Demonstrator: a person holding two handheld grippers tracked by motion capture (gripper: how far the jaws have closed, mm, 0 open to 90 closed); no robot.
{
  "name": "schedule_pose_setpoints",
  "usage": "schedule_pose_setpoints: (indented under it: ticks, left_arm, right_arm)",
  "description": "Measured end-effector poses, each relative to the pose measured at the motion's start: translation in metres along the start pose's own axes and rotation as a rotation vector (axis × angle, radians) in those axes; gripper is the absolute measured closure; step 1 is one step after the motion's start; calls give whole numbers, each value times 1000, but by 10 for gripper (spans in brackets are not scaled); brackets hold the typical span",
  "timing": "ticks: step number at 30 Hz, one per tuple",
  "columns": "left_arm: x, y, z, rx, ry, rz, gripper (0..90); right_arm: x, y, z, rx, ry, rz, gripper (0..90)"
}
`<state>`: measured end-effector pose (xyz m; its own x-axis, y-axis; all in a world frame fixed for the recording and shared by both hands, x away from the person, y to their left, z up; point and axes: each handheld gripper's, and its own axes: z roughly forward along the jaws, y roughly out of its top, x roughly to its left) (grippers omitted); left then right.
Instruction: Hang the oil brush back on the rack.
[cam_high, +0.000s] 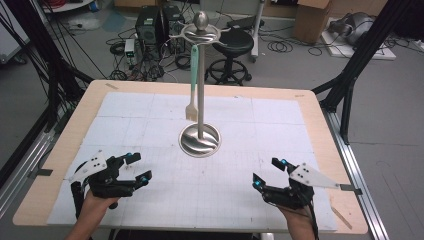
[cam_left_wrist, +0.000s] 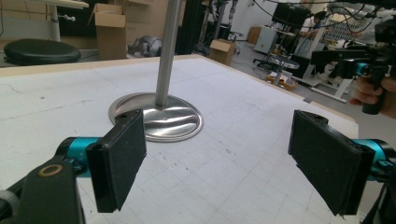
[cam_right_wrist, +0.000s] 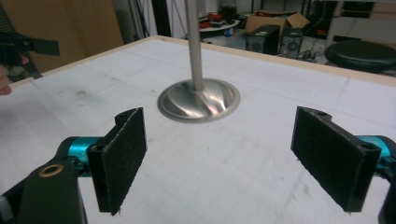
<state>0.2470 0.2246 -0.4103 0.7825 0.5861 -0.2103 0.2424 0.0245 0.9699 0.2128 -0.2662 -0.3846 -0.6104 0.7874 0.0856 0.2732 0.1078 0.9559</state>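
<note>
A steel utensil stand (cam_high: 200, 140) rises from a round base at the table's middle, with a ring of hooks and a knob (cam_high: 200, 21) on top. A mint-handled brush (cam_high: 192, 80) hangs from one hook, bristles just above the table. My left gripper (cam_high: 138, 168) rests low at the front left, jaws wide apart with nothing between them; its own view looks at the stand's base (cam_left_wrist: 156, 116). My right gripper (cam_high: 270, 172) sits at the front right, open and empty, facing the base (cam_right_wrist: 198, 100) too.
A white gridded mat (cam_high: 200, 165) covers the wooden table (cam_high: 320, 115). Beyond the far edge are a black stool (cam_high: 233, 42), computer cases, cables and cardboard boxes. Black frame posts stand at both sides.
</note>
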Motion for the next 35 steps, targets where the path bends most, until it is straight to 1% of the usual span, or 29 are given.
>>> schedule_pose_setpoints:
  ticks: [2, 3, 4, 5, 8, 13, 14, 17, 21, 23, 28, 35]
  left_arm:
    - [0, 0, 0, -2, 2, 0, 196]
    - [0, 0, -1, -3, 5, -2, 196]
    - [-1, 0, -1, -3, 4, -3, 196]
    - [-1, 0, -1, -5, 2, 0, 196]
    - [-2, 0, -2, -2, 1, 5, 196]
    - [-5, 0, -3, 2, -3, 13, 196]
    - [-5, 0, -3, 2, -3, 14, 196]
    - [-6, 0, -4, 3, -1, 15, 196]
    - [-5, 0, -3, 9, 1, 19, 196]
    - [-5, -1, -2, 9, 2, 15, 196]
    - [-5, -1, -1, 11, 4, 17, 196]
    - [-5, -1, -1, 23, 2, 16, 197]
  right_arm:
    - [-4, -8, -6, 11, -11, 11, 173]
    - [-5, -10, -8, 17, -15, 21, 172]
    - [-6, -12, -10, 19, -22, 21, 172]
    - [-6, -12, -11, 16, -27, 19, 172]
    - [-7, -12, -15, -3, -37, 36, 172]
    - [-6, -13, -18, -5, -43, 34, 172]
    - [-6, -13, -19, -10, -46, 28, 172]
    - [-6, -13, -21, -17, -48, 37, 172]
    - [-8, -13, -21, -19, -48, 34, 172]
    - [-8, -13, -20, -15, -47, 41, 172]
    - [-7, -14, -15, 4, -33, 32, 172]
    - [-6, -15, -13, 7, -28, 35, 172]
